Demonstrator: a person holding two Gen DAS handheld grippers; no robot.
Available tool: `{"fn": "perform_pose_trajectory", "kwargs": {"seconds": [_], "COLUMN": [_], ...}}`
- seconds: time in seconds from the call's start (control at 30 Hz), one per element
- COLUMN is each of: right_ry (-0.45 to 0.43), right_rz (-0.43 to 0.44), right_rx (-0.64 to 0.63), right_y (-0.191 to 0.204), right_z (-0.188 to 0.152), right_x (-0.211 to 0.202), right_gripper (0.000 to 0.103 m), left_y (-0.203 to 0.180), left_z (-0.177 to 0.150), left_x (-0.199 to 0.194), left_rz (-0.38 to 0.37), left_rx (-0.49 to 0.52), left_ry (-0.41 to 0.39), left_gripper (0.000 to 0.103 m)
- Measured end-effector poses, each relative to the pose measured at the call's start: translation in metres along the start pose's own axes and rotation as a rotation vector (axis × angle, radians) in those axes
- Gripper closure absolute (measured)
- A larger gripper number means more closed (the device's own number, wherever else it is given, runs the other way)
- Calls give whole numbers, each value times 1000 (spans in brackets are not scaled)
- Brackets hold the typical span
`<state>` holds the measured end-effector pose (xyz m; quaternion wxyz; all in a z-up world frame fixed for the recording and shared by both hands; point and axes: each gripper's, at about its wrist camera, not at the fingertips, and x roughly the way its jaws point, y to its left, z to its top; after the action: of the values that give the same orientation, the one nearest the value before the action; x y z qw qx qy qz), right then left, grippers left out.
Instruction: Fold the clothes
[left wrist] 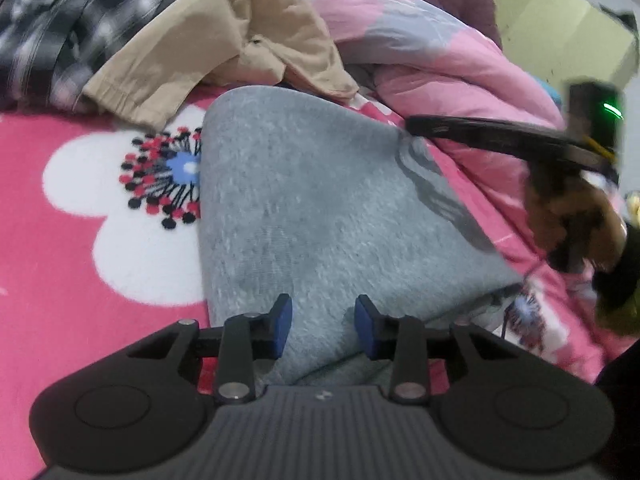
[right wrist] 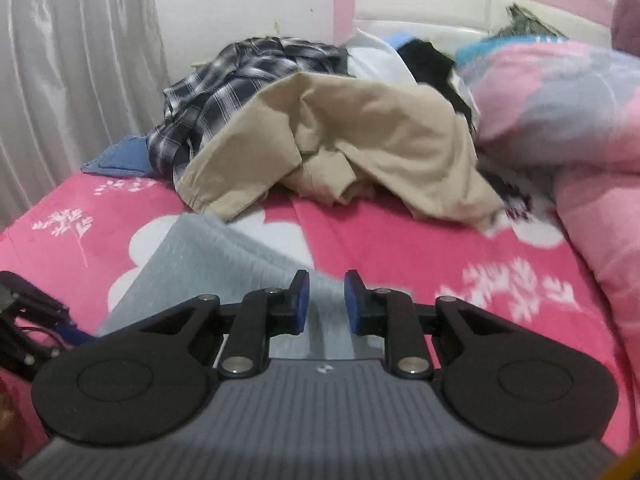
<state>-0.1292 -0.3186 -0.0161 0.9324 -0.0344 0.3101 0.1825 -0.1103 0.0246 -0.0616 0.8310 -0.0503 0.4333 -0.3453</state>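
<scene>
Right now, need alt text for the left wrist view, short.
A grey garment lies on a pink floral bedsheet, with the left claw open just above its near edge. Behind lie tan trousers, a dark plaid shirt and a pink duvet.

Under my claws lies the grey garment [left wrist: 320,208] — soft, fleecy, folded flat on the pink bed cover, a darker grey mark near its right edge. Beyond it sits the beige garment [right wrist: 340,136], crumpled in a heap, one elastic cuff drooping forward. Behind that the dark plaid shirt [right wrist: 224,92] is bunched up — unfolded.
</scene>
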Motion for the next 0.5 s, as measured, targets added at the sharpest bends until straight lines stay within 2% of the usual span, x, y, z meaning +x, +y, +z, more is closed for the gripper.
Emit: {"fn": "perform_pose_trajectory", "kwargs": {"seconds": [0.07, 0.1, 0.13, 0.2, 0.23, 0.33, 0.4, 0.47, 0.5], "right_ry": [107, 122, 117, 24, -27, -31, 17, 129, 167], "right_rz": [-38, -33, -36, -36, -4, 155, 220, 187, 186], "right_rx": [-44, -26, -6, -77, -124, -214, -271, -286, -252], "right_y": [-8, -12, -13, 8, 22, 63, 87, 95, 90], "right_z": [-15, -20, -13, 7, 17, 38, 41, 32, 28], "right_x": [38, 45, 44, 15, 4, 18, 53, 103, 118], "right_gripper": [85, 85, 85, 83, 83, 84, 84, 83, 81], "left_y": [-6, -9, -10, -12, -13, -20, -24, -26, -27], "left_z": [-2, -2, -1, -1, -1, -3, -5, -6, -5], "left_x": [0, 0, 1, 0, 0, -1, -2, -3, -3], "left_rz": [21, 30, 38, 48, 55, 86, 107, 130, 129], "left_rx": [25, 28, 21, 22, 24, 51, 57, 46, 44], "left_ry": [-9, -11, -5, -4, -4, -9, -15, -29, -25], "left_gripper": [67, 66, 66, 66, 66, 65, 65, 65, 65]}}
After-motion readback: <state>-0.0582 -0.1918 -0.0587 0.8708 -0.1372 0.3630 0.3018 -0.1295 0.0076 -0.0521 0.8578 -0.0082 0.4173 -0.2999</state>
